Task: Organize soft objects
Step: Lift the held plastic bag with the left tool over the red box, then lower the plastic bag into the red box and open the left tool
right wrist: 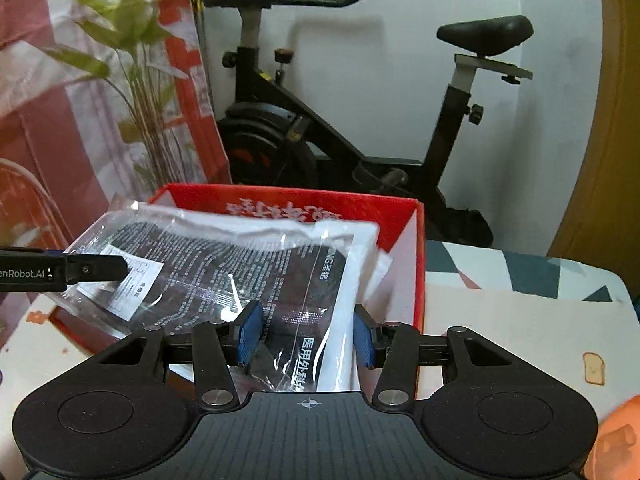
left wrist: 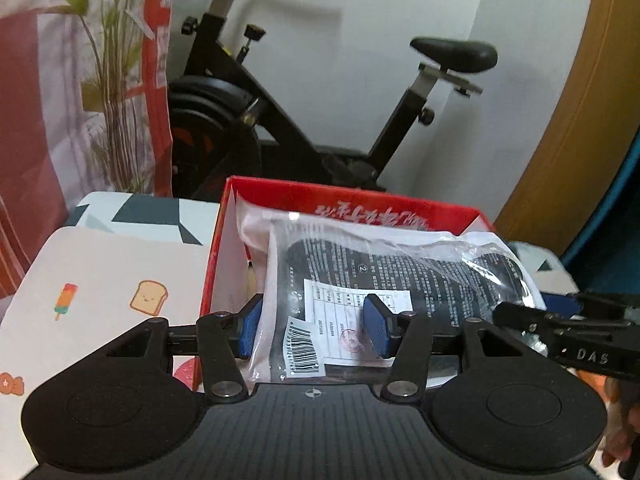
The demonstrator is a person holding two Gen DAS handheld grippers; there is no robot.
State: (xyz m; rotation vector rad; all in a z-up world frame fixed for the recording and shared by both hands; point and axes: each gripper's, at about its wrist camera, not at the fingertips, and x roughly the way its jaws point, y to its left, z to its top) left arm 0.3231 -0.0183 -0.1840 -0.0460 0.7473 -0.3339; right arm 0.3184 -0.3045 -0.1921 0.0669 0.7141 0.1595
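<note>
Two grippers share one load: a clear plastic packet (left wrist: 400, 280) with a dark printed insert and a white label, carried flat over a red cardboard box (left wrist: 360, 200). The box is the biggest thing on the patterned table (left wrist: 100, 264); it stands open-topped with white inner walls, and the packet spans most of its mouth, one end over the far rim. What else lies inside I cannot tell, since the packet hides the floor; only a pale scrap shows at the left wall.

Judging from this, the step is lowering the packet into the box. To do it well, both hands should sink together and level, so the limp plastic neither folds nor catches on the rim, and the near edge should clear the front wall before either side lets go.

At the left gripper (left wrist: 314, 326), the fingers stand about half open with the packet's labelled corner between them; the blue pads (left wrist: 376, 326) appear to be on the plastic, though whether they truly pinch it is unclear. The right gripper (right wrist: 306, 336) is somewhat narrower, its pads (right wrist: 362, 340) either side of the packet's other end, seemingly gripping the white margin.
</note>
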